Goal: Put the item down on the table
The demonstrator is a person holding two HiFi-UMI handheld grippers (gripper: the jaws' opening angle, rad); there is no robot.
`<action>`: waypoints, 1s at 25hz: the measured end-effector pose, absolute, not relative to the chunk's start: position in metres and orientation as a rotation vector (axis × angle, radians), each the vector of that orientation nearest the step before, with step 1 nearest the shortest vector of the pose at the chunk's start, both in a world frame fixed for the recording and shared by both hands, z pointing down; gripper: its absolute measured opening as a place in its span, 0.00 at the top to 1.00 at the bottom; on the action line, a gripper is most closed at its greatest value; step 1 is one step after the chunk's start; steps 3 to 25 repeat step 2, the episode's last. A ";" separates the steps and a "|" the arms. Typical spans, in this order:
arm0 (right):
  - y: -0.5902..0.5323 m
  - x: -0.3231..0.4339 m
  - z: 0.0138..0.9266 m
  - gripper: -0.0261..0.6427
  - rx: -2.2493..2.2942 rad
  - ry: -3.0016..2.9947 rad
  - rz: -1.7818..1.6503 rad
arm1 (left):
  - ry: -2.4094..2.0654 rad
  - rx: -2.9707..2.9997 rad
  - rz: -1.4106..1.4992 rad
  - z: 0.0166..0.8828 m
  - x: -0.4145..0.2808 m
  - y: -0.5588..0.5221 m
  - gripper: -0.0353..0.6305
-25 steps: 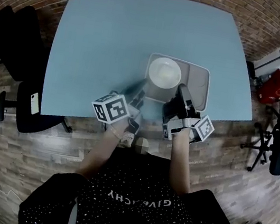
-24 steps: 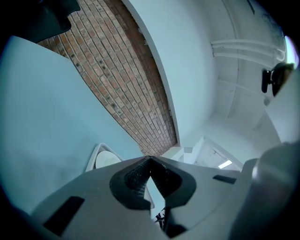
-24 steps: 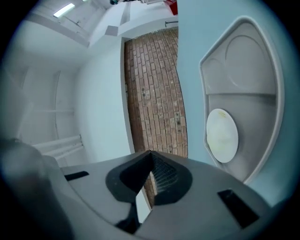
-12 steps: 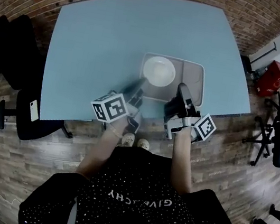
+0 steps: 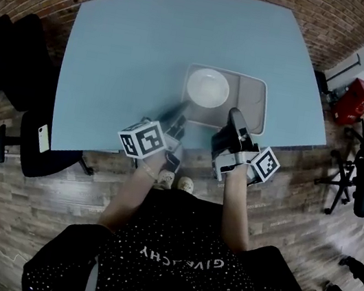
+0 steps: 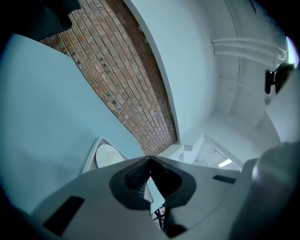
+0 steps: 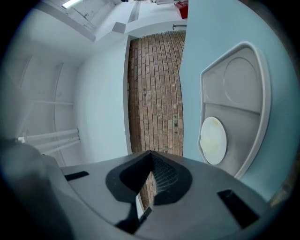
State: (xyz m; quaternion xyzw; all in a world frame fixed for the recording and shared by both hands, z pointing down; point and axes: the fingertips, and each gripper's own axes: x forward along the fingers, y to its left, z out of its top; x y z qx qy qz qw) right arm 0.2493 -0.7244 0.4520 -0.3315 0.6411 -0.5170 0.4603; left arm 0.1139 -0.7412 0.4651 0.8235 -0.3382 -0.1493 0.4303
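The light blue table (image 5: 134, 63) carries a grey compartment tray (image 5: 250, 108) near its front edge, with a white bowl (image 5: 208, 88) in the tray's left compartment. The item already rests there, so the put-down looks finished. The left gripper (image 5: 175, 119) and right gripper (image 5: 235, 119) hover by the tray's near rim, jaws clenched on nothing. The next move is probably just to draw both clear.

Lt blue table (image 5: 136, 50), grey tray (image 5: 251, 106), white plate (image 5: 208, 88), brown brick-pattern floor (image 5: 19, 196).
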 end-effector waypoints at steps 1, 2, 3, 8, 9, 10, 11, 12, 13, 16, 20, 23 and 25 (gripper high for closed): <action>-0.724 0.248 0.453 0.94 -0.816 1.578 -1.275 | -0.843 2.052 -0.373 0.465 0.113 -0.741 0.93; -0.723 0.247 0.453 0.94 -0.817 1.578 -1.277 | -0.843 2.050 -0.374 0.465 0.113 -0.740 0.93; -0.723 0.247 0.453 0.94 -0.817 1.578 -1.277 | -0.843 2.050 -0.374 0.465 0.113 -0.740 0.93; -0.723 0.247 0.453 0.94 -0.817 1.578 -1.277 | -0.843 2.050 -0.374 0.465 0.113 -0.740 0.93; -0.723 0.247 0.453 0.94 -0.817 1.578 -1.277 | -0.843 2.050 -0.374 0.465 0.113 -0.740 0.93; -0.723 0.247 0.453 0.94 -0.817 1.578 -1.277 | -0.843 2.050 -0.374 0.465 0.113 -0.740 0.93; -0.723 0.247 0.453 0.94 -0.817 1.578 -1.277 | -0.843 2.050 -0.374 0.465 0.113 -0.740 0.93; -0.723 0.247 0.453 0.94 -0.817 1.578 -1.277 | -0.843 2.050 -0.374 0.465 0.113 -0.740 0.93; -0.723 0.247 0.453 0.94 -0.817 1.578 -1.277 | -0.843 2.050 -0.374 0.465 0.113 -0.740 0.93; -0.723 0.247 0.453 0.94 -0.817 1.578 -1.277 | -0.843 2.050 -0.374 0.465 0.113 -0.740 0.93; -0.723 0.247 0.453 0.94 -0.817 1.578 -1.277 | -0.843 2.050 -0.374 0.465 0.113 -0.740 0.93; -0.723 0.247 0.453 0.94 -0.817 1.578 -1.277 | -0.843 2.050 -0.374 0.465 0.113 -0.740 0.93; -0.723 0.247 0.453 0.94 -0.817 1.578 -1.277 | -0.843 2.050 -0.374 0.465 0.113 -0.740 0.93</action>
